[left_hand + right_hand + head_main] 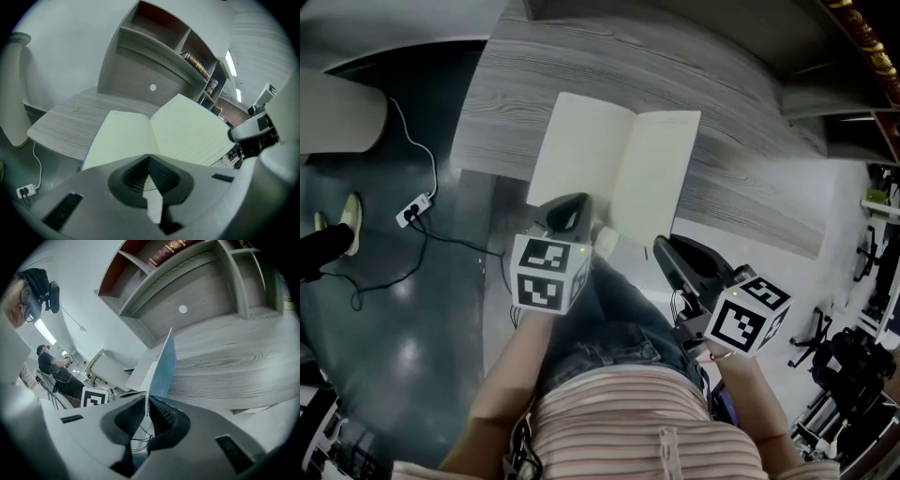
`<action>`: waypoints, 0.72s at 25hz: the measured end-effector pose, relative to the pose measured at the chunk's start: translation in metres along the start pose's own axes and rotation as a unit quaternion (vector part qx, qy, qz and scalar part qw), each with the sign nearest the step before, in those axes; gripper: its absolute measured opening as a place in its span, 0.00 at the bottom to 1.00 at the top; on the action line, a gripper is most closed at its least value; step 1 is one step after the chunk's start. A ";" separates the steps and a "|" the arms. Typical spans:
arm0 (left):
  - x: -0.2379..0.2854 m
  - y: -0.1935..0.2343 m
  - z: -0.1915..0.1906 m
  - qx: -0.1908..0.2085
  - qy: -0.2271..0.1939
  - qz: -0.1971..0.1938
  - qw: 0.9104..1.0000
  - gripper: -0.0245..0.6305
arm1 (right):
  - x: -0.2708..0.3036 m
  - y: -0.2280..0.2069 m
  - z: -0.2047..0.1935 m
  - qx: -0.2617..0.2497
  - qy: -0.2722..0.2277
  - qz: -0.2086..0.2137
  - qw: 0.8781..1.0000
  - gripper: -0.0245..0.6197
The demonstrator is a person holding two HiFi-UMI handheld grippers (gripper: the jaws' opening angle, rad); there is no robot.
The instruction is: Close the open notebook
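My right tool point(146, 405), nearly closed, pinches the thin near edge of the right half of the notebook point(614, 159), whose smooth blue cover stands tilted up off the table point(750, 141) of pale grey wood grain. My left tool point(149, 158), its ribbed dark pads pressed together at the tips, sits at the notebook's near edge by the spine; whether it grips a page I cannot tell. The notebook lies open at the table's near edge, its rectangular cream pages faintly ruled, the left one flat.
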State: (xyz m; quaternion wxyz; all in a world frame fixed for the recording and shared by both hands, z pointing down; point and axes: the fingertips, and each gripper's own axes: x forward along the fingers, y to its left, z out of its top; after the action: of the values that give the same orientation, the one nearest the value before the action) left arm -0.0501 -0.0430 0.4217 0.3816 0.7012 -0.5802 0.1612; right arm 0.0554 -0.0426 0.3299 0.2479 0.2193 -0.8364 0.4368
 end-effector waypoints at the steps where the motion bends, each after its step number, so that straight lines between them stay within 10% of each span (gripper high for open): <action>1: -0.001 0.000 0.000 -0.002 -0.001 0.002 1.000 0.06 | 0.000 0.001 0.001 -0.003 0.001 0.003 1.000 0.09; 18: -0.027 0.060 -0.011 -0.035 -0.015 0.033 0.999 0.06 | 0.054 0.054 0.002 -0.061 0.027 0.037 0.997 0.09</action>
State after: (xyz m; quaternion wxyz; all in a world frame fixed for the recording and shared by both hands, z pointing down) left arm -0.1108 -0.0185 0.4322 0.3919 0.6704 -0.6136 0.1431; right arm -0.0189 -0.0241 0.3285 0.2672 0.1603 -0.8621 0.3996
